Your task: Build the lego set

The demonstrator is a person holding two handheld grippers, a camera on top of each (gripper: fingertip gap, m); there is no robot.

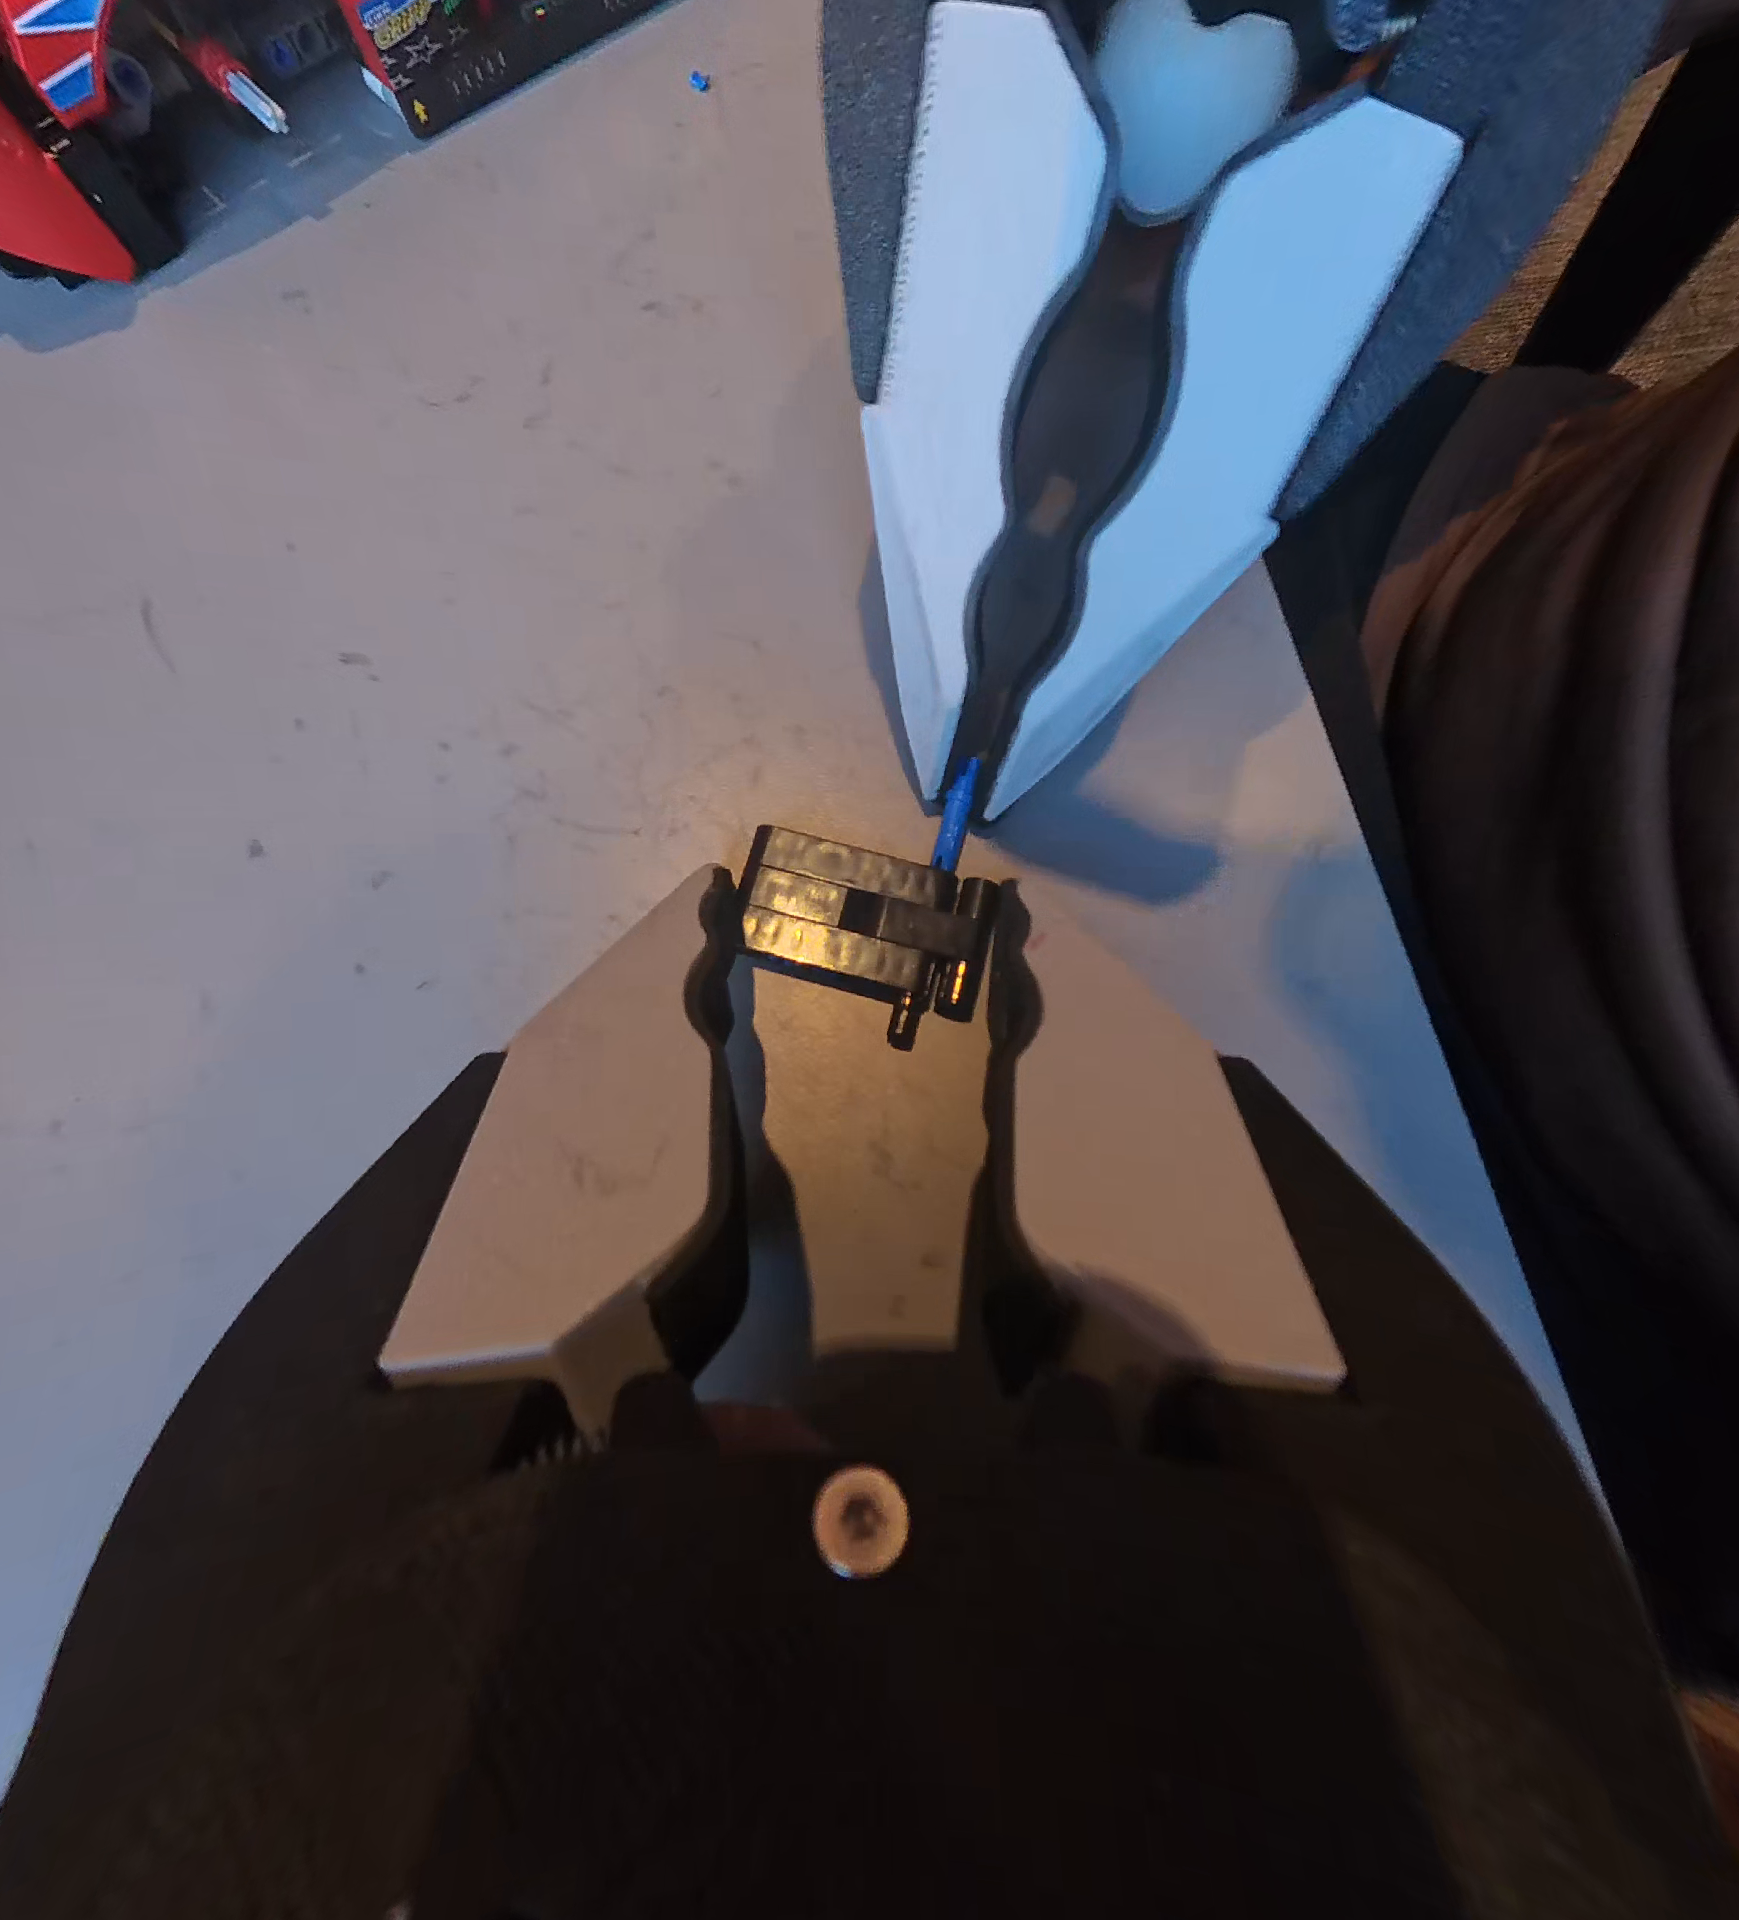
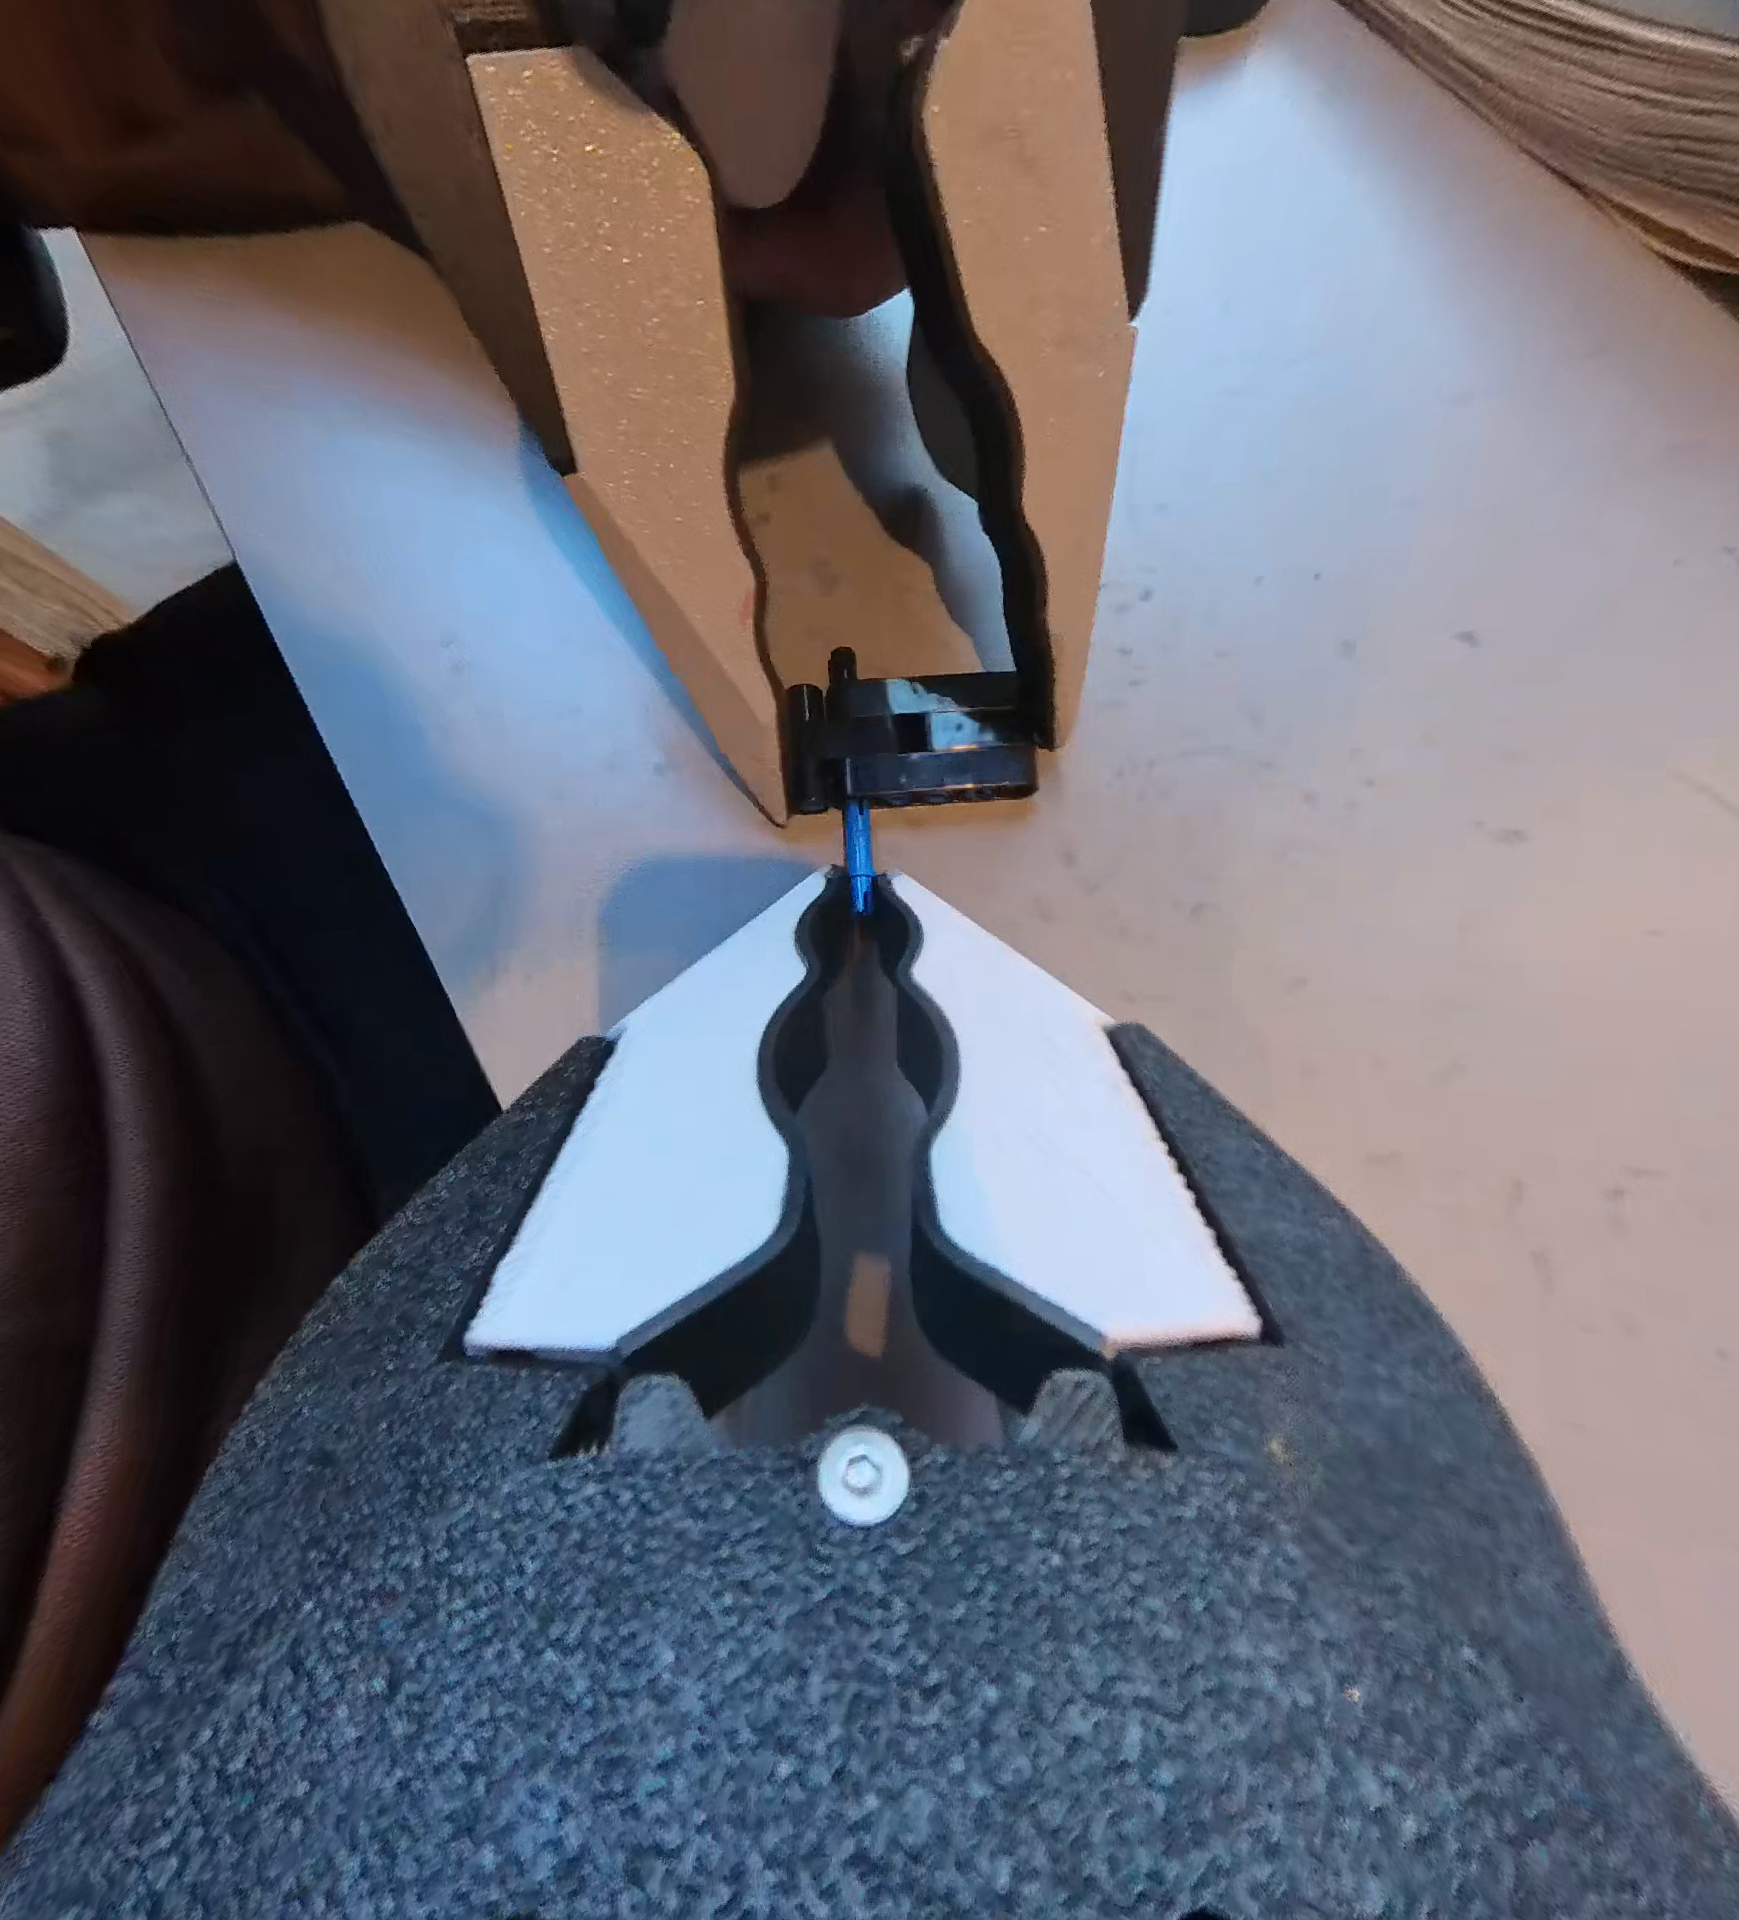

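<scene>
The blue pin [image 2: 857,864], pinched at the tip of the right gripper [image 2: 860,883], could be skewed or dropped if pushed off-axis into the black assembly [image 1: 860,925], which is clamped just above the desk [image 1: 325,623] in the left gripper [image 1: 860,935], directly ahead.

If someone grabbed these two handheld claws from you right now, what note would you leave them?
Left gripper: shut on the black lego assembly, held just above the table.
Right gripper: shut on a blue pin, its tip at the assembly's side.
Done: both parts picked up and lined up.
Left: push the pin fully in; how deep it sits now is unclear. Then continue with the red model at the table's far end.
</scene>
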